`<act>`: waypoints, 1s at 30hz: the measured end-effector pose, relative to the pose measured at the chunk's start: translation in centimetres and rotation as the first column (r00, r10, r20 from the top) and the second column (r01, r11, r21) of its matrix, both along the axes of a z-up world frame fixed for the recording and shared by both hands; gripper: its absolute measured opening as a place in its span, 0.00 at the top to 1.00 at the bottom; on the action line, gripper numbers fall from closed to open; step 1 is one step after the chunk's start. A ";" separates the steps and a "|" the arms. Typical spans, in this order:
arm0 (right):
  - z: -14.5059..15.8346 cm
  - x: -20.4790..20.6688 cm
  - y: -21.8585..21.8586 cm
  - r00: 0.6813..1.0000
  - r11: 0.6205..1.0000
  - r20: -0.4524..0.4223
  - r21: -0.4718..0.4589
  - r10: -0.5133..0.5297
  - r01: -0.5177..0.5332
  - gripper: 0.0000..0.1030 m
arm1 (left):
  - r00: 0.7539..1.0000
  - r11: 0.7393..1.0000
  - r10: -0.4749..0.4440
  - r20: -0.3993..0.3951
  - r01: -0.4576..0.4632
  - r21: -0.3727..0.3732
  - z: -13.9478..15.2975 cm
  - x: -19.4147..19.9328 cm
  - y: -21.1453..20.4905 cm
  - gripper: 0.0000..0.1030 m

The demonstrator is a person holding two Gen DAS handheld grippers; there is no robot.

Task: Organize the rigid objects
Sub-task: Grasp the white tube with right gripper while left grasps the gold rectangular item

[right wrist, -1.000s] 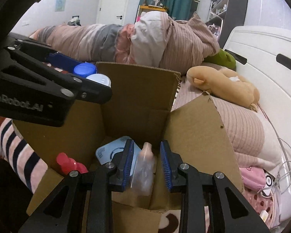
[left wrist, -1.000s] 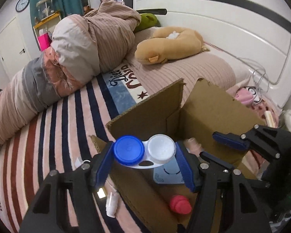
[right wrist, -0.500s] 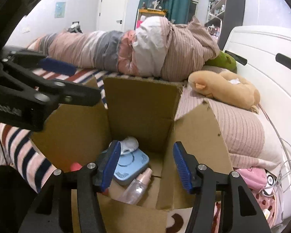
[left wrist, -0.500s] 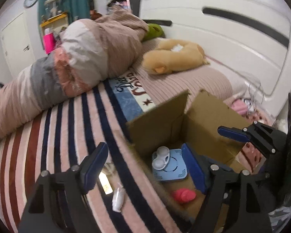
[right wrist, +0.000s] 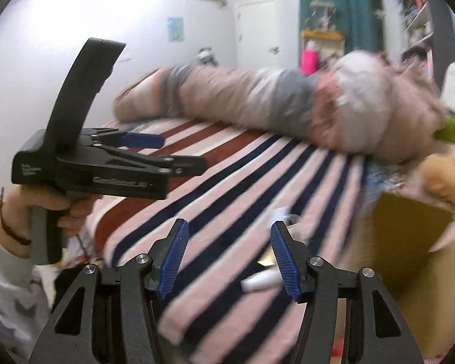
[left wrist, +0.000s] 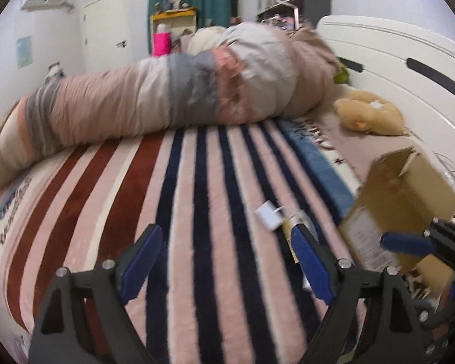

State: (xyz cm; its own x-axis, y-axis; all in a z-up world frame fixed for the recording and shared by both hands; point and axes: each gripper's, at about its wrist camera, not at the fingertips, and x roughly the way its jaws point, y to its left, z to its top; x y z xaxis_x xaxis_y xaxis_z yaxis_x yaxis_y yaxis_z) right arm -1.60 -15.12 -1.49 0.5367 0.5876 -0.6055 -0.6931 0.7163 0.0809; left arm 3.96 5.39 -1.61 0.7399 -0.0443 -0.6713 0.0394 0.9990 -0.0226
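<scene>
Both views are motion-blurred. My left gripper (left wrist: 224, 261) is open and empty above the striped blanket (left wrist: 191, 182). My right gripper (right wrist: 229, 256) is open and empty too; its blue pad also shows at the right in the left wrist view (left wrist: 408, 242). The cardboard box (left wrist: 400, 200) stands at the right, also in the right wrist view (right wrist: 409, 230); its inside is hidden. A small white plug-like item (left wrist: 268, 214) and a yellowish item (left wrist: 289, 227) lie on the blanket left of the box. A small white tube (right wrist: 259, 282) lies near my right finger.
A rolled pink-grey duvet (left wrist: 182, 91) runs across the far side of the bed. A tan plush toy (left wrist: 367, 115) lies by the white headboard (left wrist: 409, 69). The left gripper's body and the hand holding it (right wrist: 85, 166) fill the left of the right wrist view.
Both grippers opened, dropping the lens case and the small bottle into the box. Both have pulled out and swung left over the blanket, away from the box.
</scene>
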 end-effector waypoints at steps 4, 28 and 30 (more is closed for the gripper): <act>-4.4 1.2 2.6 0.994 0.997 -0.085 -0.041 -0.069 0.066 0.49 | 0.999 1.000 -0.007 -0.044 0.006 -0.026 -3.7 0.4 1.8 0.18; -13.7 3.3 -0.8 0.899 0.882 -0.021 -0.207 -0.437 0.423 0.80 | 0.931 0.925 -0.306 -0.198 0.241 -0.294 -14.4 10.1 -8.7 0.79; -13.5 3.4 -0.8 0.900 0.884 -0.027 -0.203 -0.435 0.421 0.80 | 0.931 0.928 -0.306 -0.197 0.245 -0.281 -14.1 9.7 -8.4 0.83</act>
State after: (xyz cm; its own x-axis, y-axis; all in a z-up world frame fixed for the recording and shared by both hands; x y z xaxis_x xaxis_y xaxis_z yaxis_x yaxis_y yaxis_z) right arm 1.84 -15.92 -15.03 0.6625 0.1823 -0.7265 -0.3130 0.9486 -0.0474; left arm 13.66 -2.99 -15.71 0.4976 -0.4105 -0.7641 0.2752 0.9101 -0.3097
